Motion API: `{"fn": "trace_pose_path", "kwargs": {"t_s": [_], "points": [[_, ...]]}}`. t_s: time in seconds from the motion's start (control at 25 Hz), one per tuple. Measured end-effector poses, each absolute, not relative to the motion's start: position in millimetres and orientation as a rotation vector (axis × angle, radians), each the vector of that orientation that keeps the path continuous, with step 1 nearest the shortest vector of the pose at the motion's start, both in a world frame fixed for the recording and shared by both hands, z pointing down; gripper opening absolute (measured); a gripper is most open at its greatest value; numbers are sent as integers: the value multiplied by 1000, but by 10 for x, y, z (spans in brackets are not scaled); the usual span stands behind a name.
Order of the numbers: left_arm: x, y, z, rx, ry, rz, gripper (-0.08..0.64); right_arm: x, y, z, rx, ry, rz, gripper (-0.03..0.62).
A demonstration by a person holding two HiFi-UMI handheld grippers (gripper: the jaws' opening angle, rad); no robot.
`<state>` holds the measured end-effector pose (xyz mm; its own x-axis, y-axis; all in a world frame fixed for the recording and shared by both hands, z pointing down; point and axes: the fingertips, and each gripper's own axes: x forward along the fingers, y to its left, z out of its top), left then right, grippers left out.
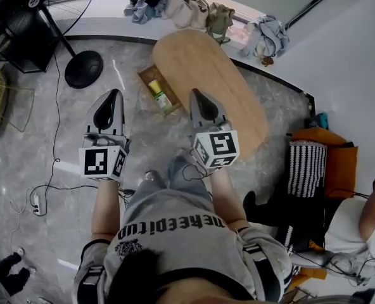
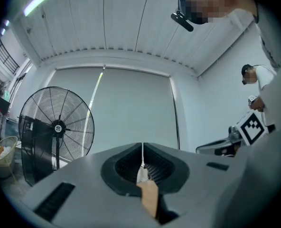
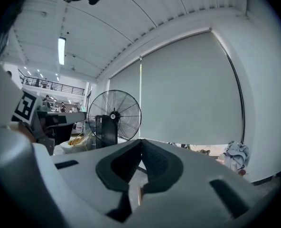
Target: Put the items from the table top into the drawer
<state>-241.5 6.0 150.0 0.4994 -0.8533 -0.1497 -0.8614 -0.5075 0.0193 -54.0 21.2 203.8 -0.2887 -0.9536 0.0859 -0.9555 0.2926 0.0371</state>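
In the head view an oval wooden table [image 1: 220, 87] stands ahead of me. Its drawer [image 1: 151, 76] is pulled out on the left side, with a yellow-green bottle [image 1: 159, 95] lying inside. My left gripper [image 1: 116, 92] is held up over the floor left of the drawer, jaws closed with nothing between them. My right gripper [image 1: 193, 92] is raised at the table's near edge, just right of the drawer, and is also shut and empty. Both gripper views look level across the room: the left gripper [image 2: 142, 149] and the right gripper [image 3: 141, 142] show their pads meeting.
A standing fan [image 1: 83, 68] is on the floor at the left, also in view as fan [image 2: 57, 127] and fan [image 3: 114, 117]. Clothes [image 1: 175, 6] lie along the window sill. An orange seat with a striped cushion [image 1: 306, 167] and a seated person [image 1: 365, 220] are at the right.
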Motion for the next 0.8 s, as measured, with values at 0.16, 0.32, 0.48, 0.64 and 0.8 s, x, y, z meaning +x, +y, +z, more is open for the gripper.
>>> {"fn": "trace_pose_path", "kwargs": {"t_s": [0.16, 0.32, 0.48, 0.64, 0.8], "points": [[-2448, 215, 1444, -2670, 1505, 227, 12, -519, 422, 1834, 1864, -2455, -25, 3], [-2451, 320, 1373, -2676, 1487, 225, 12, -486, 589, 1650, 1909, -2427, -120, 3], [-2472, 438, 1351, -2670, 1449, 256, 12, -513, 762, 1532, 1933, -2409, -189, 2], [-2462, 515, 1258, -2678, 1453, 224, 12, -510, 864, 1398, 1960, -2428, -199, 3], [-2481, 583, 1200, -2675, 1459, 220, 12, -518, 928, 1325, 1978, -2443, -203, 2]]}}
